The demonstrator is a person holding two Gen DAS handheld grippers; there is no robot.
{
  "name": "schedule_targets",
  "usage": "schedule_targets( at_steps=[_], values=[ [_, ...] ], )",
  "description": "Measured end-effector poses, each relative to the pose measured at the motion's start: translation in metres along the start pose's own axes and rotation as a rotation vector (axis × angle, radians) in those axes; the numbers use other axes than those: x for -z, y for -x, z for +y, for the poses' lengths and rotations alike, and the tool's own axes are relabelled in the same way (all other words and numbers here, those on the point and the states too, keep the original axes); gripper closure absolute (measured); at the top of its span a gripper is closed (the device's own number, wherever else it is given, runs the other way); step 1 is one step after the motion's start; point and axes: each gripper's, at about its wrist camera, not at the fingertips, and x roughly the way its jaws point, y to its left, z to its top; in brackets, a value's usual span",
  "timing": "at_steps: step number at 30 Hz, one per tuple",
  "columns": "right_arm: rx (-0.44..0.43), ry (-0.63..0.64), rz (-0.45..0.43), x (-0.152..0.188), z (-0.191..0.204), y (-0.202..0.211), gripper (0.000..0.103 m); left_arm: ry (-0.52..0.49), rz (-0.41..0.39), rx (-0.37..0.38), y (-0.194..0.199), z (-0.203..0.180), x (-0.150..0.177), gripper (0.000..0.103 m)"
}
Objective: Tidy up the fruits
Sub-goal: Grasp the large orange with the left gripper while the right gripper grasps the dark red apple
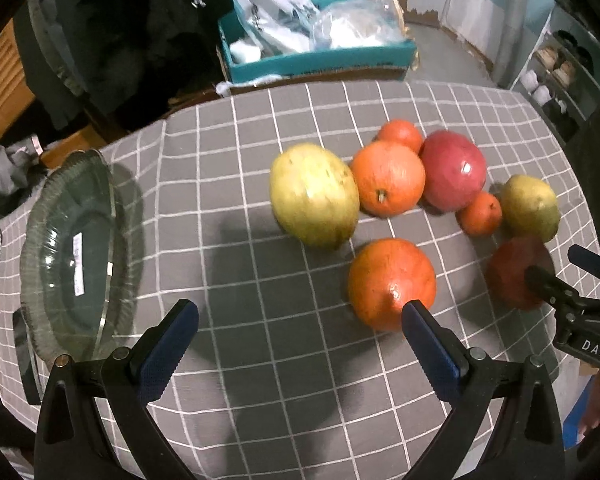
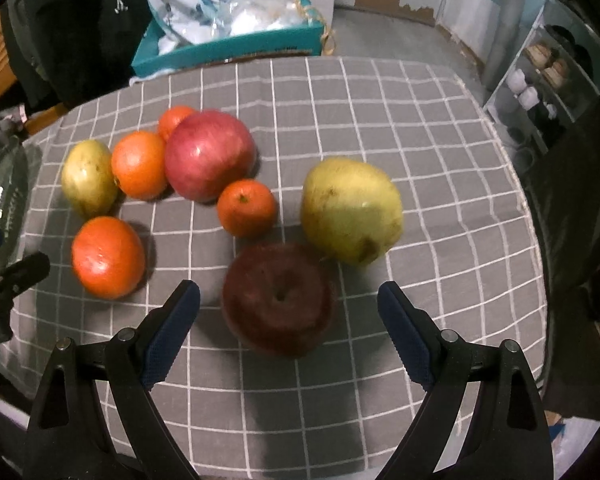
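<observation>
Fruits risk rolling: the round dark red apple [image 2: 278, 300], between the released right tongs [image 2: 288, 300] (left tongs [image 1: 300, 320] released too), could nudge the yellow-green pear [image 2: 352, 210] toward the surface's right edge.

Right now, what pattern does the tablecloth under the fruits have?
The tablecloth is grey with a grid of thin white lines. The right wrist view shows it best.

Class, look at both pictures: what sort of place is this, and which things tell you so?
Probably a lived-in home room: a table under a grey checked cloth, a shoe rack by the wall, and a cardboard box stuffed with plastic bags.
</observation>
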Motion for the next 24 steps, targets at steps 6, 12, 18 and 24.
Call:
schedule_targets(
  at_steps=[6,12,18,24],
  values=[
    [-0.008,-0.011,0.037,0.0,0.002,-0.021,0.014,-0.011,0.034,0.016,-0.014,-0.008,0.003,0.001],
    [-0.014,-0.005,0.072,0.0,0.004,-0.038,0.015,-0.001,0.051,0.044,-0.023,-0.01,0.001,0.001],
    [-0.014,0.005,0.072,0.002,0.006,-0.043,0.029,0.0,0.065,0.082,-0.029,-0.017,-0.005,0.001],
    [0.005,0.02,0.057,0.004,0.008,-0.041,0.029,0.004,0.074,0.123,-0.034,-0.027,-0.01,0.001]
  ],
)
